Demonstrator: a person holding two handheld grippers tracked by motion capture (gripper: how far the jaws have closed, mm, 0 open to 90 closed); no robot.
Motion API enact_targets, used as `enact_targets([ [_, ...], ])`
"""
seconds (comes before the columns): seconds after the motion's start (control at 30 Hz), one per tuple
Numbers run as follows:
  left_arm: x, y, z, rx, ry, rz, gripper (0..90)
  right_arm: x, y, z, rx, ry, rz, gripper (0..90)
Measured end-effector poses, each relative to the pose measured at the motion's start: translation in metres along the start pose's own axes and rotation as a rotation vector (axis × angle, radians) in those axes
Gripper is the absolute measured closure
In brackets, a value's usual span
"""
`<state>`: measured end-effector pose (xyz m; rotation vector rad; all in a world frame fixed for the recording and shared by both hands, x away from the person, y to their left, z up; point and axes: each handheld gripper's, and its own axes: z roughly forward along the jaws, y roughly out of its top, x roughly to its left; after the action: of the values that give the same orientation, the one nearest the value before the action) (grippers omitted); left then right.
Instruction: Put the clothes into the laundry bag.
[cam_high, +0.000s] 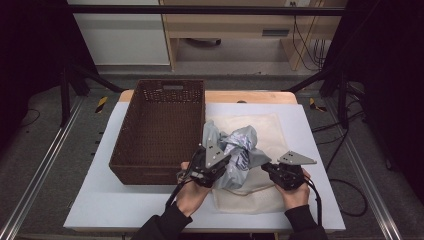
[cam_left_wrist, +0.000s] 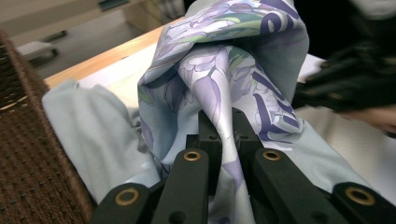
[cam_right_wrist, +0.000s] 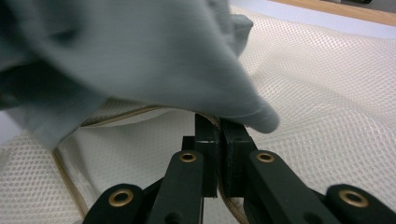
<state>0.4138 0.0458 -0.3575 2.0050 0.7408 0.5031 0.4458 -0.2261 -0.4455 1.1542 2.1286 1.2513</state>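
A crumpled pale blue garment with a lilac flower print (cam_high: 241, 144) lies on a cream mesh bag (cam_high: 274, 131) to the right of a brown wicker basket (cam_high: 150, 175). My left gripper (cam_high: 226, 162) is shut on a fold of the garment (cam_left_wrist: 233, 56), and the cloth rises bunched above the jaws (cam_left_wrist: 227, 133). My right gripper (cam_high: 265, 168) is shut on the bound hem of the mesh bag (cam_right_wrist: 327, 93), pinched between its jaws (cam_right_wrist: 218, 133). The garment (cam_right_wrist: 140, 56) hangs over that hem and hides part of the bag's mouth.
The basket (cam_left_wrist: 28, 163) stands close at the left of the garment, its inside bare. A white tabletop (cam_high: 130, 205) carries everything, with a wooden strip at its far edge (cam_high: 250, 96). Black frame posts and cables surround the table.
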Motion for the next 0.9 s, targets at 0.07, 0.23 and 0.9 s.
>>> enact_targets([
  [0.07, -0.003, -0.009, -0.010, 0.002, -0.047, 0.008, 86.2, -0.002, 0.000, 0.001, 0.004, 0.003, 0.006, 87.3],
  [0.23, -0.009, -0.031, -0.025, 0.019, -0.111, 0.013, 86.1, -0.003, 0.001, 0.007, 0.013, 0.012, 0.015, 87.4],
  [0.9, -0.038, -0.056, 0.045, 0.255, -0.226, 0.000, 85.8, 0.002, 0.008, 0.007, -0.047, 0.038, 0.034, 87.4],
])
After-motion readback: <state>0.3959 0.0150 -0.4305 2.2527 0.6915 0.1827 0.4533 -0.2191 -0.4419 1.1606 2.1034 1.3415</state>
